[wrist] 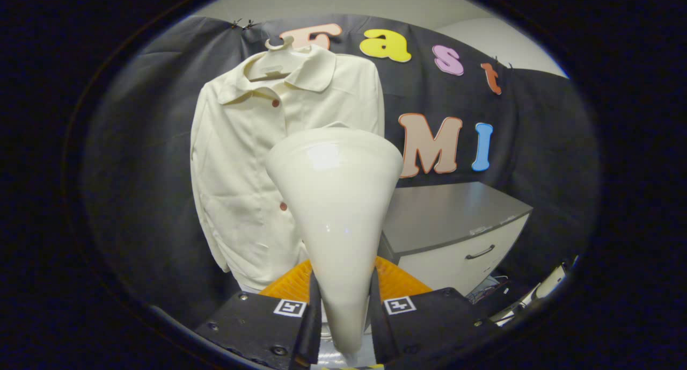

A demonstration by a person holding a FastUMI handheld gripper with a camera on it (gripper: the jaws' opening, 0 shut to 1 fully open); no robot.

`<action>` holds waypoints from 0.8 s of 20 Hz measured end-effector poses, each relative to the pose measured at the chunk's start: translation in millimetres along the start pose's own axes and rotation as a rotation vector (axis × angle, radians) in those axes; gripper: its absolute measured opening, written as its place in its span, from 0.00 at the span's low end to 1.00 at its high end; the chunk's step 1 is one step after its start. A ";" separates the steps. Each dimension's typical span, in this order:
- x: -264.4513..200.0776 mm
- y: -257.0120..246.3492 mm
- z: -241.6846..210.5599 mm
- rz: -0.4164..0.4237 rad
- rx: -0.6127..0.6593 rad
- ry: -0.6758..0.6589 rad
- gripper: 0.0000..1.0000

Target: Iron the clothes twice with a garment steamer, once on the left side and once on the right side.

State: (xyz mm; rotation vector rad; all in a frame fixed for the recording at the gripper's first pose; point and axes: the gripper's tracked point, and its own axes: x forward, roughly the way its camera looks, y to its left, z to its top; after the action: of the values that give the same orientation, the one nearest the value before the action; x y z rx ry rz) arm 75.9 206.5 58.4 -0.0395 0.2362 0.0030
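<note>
- Cream-white jacket (252,166) on a pale hanger (279,45) against the black cloth wall, beyond and left of the claw; rounded collar, reddish-brown buttons down the front, one sleeve hanging loose, fabric a bit creased low down.
- Glossy cream steamer (335,209) is cone shaped, wide flat head up top, narrowing to a handle that drops between the fingers. It stands upright in front of the jacket's right half and hides part of it; can't tell if it touches the fabric.
- Claw (343,327) is clamped on the steamer's narrow handle, both fingers pressing its sides.
- Off right, behind the steamer, a white cabinet (461,246) with a grey top and a dark drawer handle.
</note>
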 end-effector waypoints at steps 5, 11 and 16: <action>-36.4 -9.7 29.1 0.016 0.014 -0.071 0.38; -79.5 -40.6 63.4 0.011 0.024 -0.170 0.38; -115.8 -71.5 86.8 0.011 0.021 -0.247 0.38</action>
State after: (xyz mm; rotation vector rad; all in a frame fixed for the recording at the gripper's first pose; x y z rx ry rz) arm -15.9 138.7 172.7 -0.0165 -0.0108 0.0164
